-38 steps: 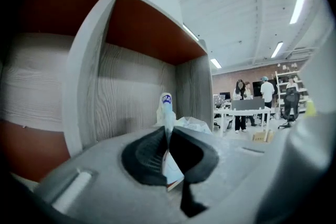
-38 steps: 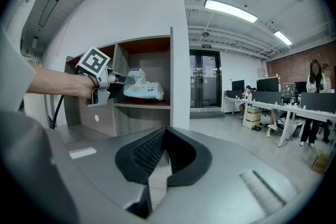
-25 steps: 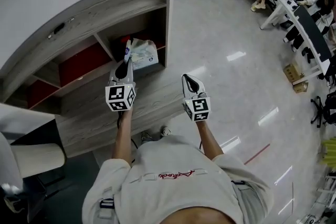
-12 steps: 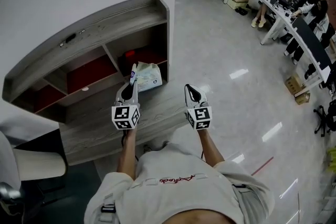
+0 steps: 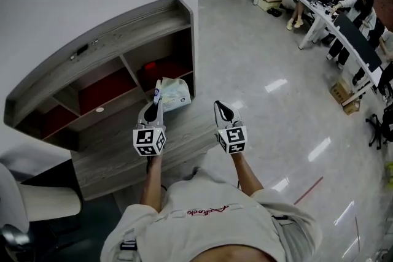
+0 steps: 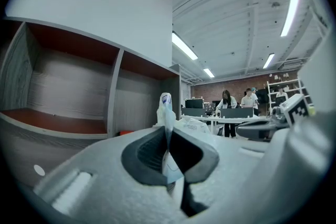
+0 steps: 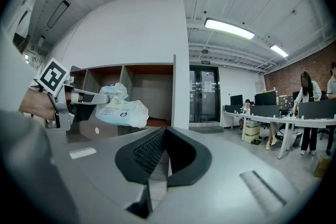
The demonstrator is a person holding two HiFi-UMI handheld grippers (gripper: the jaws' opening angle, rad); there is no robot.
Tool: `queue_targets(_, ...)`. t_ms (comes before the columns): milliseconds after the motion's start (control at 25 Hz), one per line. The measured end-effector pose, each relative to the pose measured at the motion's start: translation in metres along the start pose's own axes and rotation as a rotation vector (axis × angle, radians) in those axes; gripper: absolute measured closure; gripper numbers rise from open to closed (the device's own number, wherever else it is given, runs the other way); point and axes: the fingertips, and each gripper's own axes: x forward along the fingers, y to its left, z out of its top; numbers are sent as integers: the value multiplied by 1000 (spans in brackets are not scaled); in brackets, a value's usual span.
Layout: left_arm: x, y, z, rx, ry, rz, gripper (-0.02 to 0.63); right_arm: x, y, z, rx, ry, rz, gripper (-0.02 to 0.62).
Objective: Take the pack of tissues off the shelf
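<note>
Nearest, the right gripper [image 5: 222, 110] has its jaws closed together with nothing between them. To its left, the left gripper [image 5: 156, 101] pinches the crimped end of the pack of tissues [image 5: 174, 94]. The pack's body hangs just beyond the tips, before the shelf's [image 5: 110, 49] right-hand compartment.

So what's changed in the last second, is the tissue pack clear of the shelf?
The left hand-held gripper has pulled back toward the person, drawing the pack of tissues out of the shelf; it now hangs in front of the right compartment. Unchanged: its jaws pinch the wrapper; the right hand-held gripper is shut, empty.
</note>
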Motion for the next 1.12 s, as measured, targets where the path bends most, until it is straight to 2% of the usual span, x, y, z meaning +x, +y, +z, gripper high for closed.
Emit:
queue_targets(200,-28,-4,-1,-8,-5,-25,606,-23,24,4,-3,-18,-18,589)
queue_targets(760,-153,-4,-24,-42,16,-40,606,-107,119,-11,5,8,-32,589)
queue_targets(1120,-208,-22,-29,-41,7,-46,606,-155,149,-18,-4,4,-38,589)
